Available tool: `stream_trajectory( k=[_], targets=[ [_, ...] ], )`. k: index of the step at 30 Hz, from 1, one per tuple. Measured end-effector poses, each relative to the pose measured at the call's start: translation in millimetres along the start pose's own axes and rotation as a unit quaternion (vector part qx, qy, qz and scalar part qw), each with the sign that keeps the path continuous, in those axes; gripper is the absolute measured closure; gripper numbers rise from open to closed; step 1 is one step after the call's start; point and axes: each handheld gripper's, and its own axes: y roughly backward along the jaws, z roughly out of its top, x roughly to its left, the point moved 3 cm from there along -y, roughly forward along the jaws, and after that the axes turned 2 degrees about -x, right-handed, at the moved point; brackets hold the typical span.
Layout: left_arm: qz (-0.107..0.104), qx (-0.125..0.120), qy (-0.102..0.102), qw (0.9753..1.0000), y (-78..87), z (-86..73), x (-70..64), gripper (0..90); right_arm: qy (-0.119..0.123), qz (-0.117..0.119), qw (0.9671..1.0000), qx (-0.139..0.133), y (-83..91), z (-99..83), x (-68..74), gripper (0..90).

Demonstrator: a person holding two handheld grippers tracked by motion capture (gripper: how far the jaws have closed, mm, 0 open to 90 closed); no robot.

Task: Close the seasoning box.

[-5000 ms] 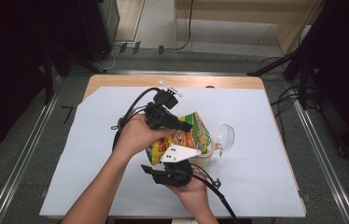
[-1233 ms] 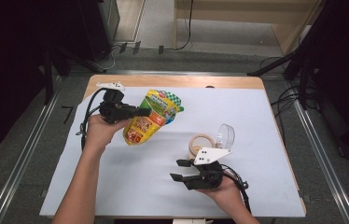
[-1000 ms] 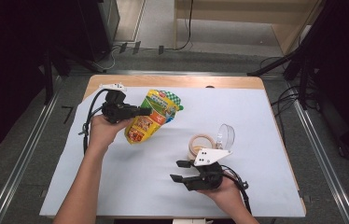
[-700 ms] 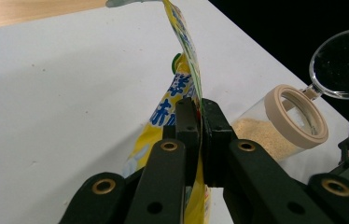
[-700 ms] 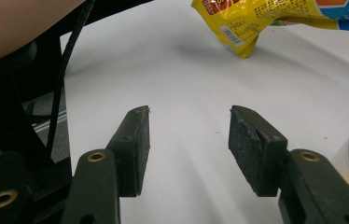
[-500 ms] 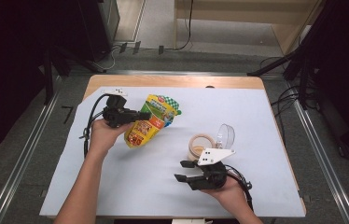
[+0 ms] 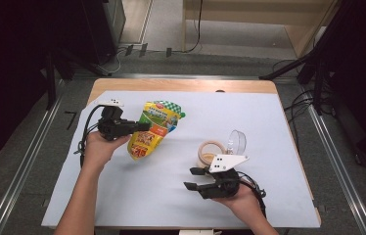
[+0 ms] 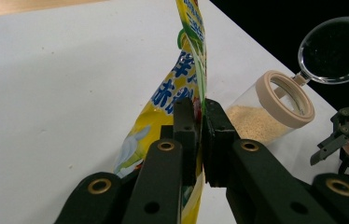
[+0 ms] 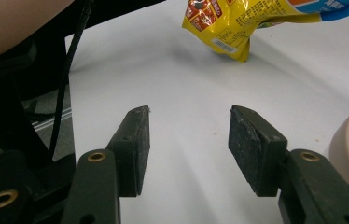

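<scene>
The pouch [image 9: 261,25] is cut off by the top edge; its print is too small to read.

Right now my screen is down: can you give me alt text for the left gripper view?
The left tongs are shut on the edge of a yellow snack pouch, held above the white table cover. Behind it stands an open clear jar with beige powder inside and its hinged lid flipped back.

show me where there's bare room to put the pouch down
Bare: the sheet beyond the jar, and the near left below the pouch. Crowded: around the jar and right gripper.
</scene>
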Motion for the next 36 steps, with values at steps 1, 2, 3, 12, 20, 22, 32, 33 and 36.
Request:
stream_trajectory(
  k=[1, 2, 3, 12, 20, 22, 32, 33, 36],
  targets=[
    [0.0, 0.0, 0.001, 1.0, 1.4, -1.0, 0.1, 86.1, 0.001, 0.0, 1.0, -0.001, 0.2, 0.5, 0.1, 49.8],
    [-0.001, 0.0, 0.001, 1.0, 3.3, -2.3, 0.1, 86.1, 0.002, 0.0, 1.0, -0.001, 0.4, 0.7, 0.0, 49.8],
    [0.0, 0.0, 0.002, 1.0, 5.3, -3.6, 0.3, 86.1, 0.002, -0.001, 1.0, 0.0, 0.7, 0.8, -0.1, 49.9],
    [0.005, -0.009, 0.021, 0.9997, 22.4, -17.2, 3.1, 85.0, 0.005, -0.007, 0.9999, 0.008, 3.9, -0.2, -1.0, 49.3],
    [0.005, -0.002, 0.02, 0.9998, 34.2, -29.6, 5.2, 83.0, 0.01, -0.013, 0.9997, 0.02, 2.9, -2.0, -0.4, 49.2],
    [0.004, 0.002, 0.017, 0.9999, 36.0, -31.4, 4.5, 82.3, 0.011, -0.014, 0.9996, 0.021, 2.5, -2.2, -0.5, 49.2],
    [-0.009, -0.005, 0.012, 0.9999, 41.2, -32.0, 3.7, 71.6, 0.015, -0.017, 0.9995, 0.024, 2.6, -2.7, -1.2, 49.2],
    [-0.012, -0.009, 0.012, 0.9998, 42.7, -31.0, 3.1, 68.4, 0.015, -0.017, 0.9995, 0.024, 2.8, -2.7, -1.4, 49.2],
    [-0.004, -0.011, 0.004, 0.9999, 47.1, -27.9, 0.3, 64.8, 0.014, -0.019, 0.9994, 0.025, 3.5, -2.6, -2.1, 49.3]
  ],
)
